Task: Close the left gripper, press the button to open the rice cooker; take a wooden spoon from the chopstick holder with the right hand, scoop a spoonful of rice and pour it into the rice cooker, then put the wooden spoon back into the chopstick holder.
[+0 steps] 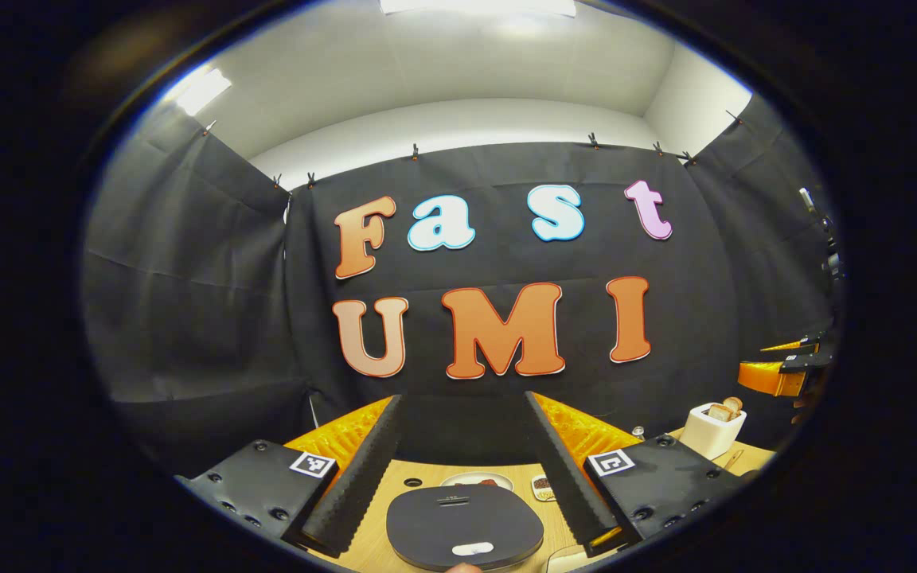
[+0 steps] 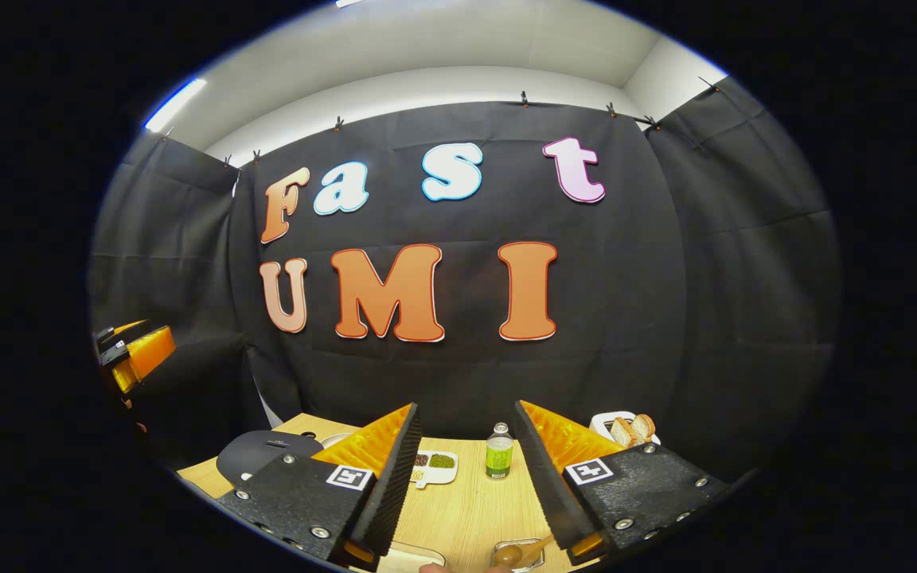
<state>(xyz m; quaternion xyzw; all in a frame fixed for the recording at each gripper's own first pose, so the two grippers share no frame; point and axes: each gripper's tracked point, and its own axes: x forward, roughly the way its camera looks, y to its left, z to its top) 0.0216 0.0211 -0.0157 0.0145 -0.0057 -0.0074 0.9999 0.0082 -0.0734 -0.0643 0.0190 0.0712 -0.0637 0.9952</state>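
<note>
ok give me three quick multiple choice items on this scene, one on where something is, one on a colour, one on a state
1. In the left gripper view, where does the rice cooker lie?
A. low in the picture, between the left gripper's fingers
B. beside the white toaster
C. against the booth wall

2. What colour is the rice cooker's lid?
A. white
B. dark grey
C. orange

3. How does the right gripper stand?
A. shut on the wooden spoon
B. shut on the bottle
C. open, holding nothing

Answers:
1 A, the cooker sits on the table in the gap between the two fingers.
2 B, the closed lid is dark grey with a small pale button at its near edge.
3 C, its fingers stand wide apart, with the green-labelled bottle farther off and the wooden spoon lying below.
</note>
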